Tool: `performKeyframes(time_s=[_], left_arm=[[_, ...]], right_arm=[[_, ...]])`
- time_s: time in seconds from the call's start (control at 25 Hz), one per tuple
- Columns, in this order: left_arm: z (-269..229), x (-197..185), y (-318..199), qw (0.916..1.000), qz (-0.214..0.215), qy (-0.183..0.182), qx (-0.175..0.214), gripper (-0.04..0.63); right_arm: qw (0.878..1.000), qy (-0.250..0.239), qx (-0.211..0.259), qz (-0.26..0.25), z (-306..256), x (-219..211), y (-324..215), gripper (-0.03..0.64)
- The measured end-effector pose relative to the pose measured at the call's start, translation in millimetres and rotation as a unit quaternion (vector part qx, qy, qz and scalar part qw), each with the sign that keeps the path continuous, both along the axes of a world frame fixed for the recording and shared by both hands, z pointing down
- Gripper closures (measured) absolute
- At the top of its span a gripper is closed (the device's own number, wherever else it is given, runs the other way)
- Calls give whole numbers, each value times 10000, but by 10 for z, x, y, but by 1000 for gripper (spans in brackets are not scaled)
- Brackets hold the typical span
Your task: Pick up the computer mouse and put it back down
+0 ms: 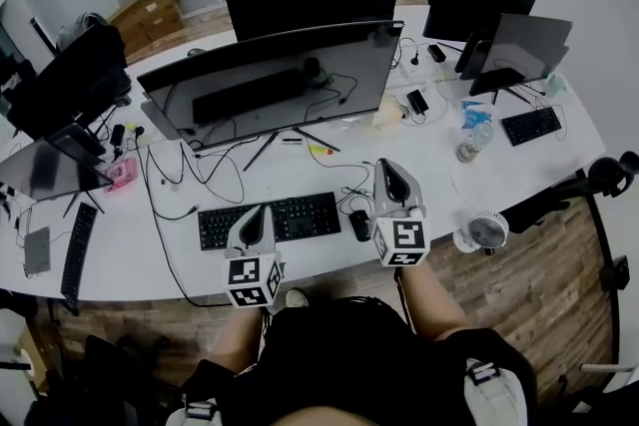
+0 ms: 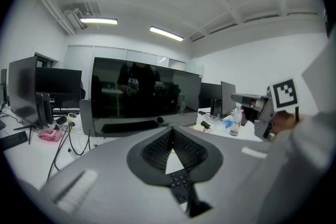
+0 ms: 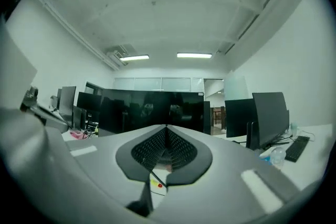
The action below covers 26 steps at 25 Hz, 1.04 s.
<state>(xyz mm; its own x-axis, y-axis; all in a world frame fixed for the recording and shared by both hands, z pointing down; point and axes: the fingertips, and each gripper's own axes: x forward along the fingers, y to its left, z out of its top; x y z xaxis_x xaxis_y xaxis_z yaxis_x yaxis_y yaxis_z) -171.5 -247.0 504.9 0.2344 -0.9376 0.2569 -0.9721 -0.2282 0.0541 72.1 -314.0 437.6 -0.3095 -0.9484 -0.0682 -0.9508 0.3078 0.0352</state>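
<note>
Office, curved white tabletop | right claw pinched together on nothing, held level above front edge | left claw likewise closed and empty, tipped slightly down over keyboard | computer mouse lies near front edge, just right of keyboard, ungripped | progress: lift either unstarted or finished, cannot tell
</note>
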Motion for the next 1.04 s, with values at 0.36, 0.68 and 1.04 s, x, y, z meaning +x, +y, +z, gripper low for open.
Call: performKeyframes(time_s=[0.36,0.68,1.04], left_arm=[[-88,-1,-35,9999,18,-9,100,540],[-114,-73,-55,9999,-6,13,141,540],[-99,-322,-103,9999,-23,36,132,540]], right_arm=[[9998,-160,73,-109,-159,-32,145,620],[9995,-229,-30,-223,-113,-169,107,620],[9992,-236,-84,-296,-69,-459,40,620]])
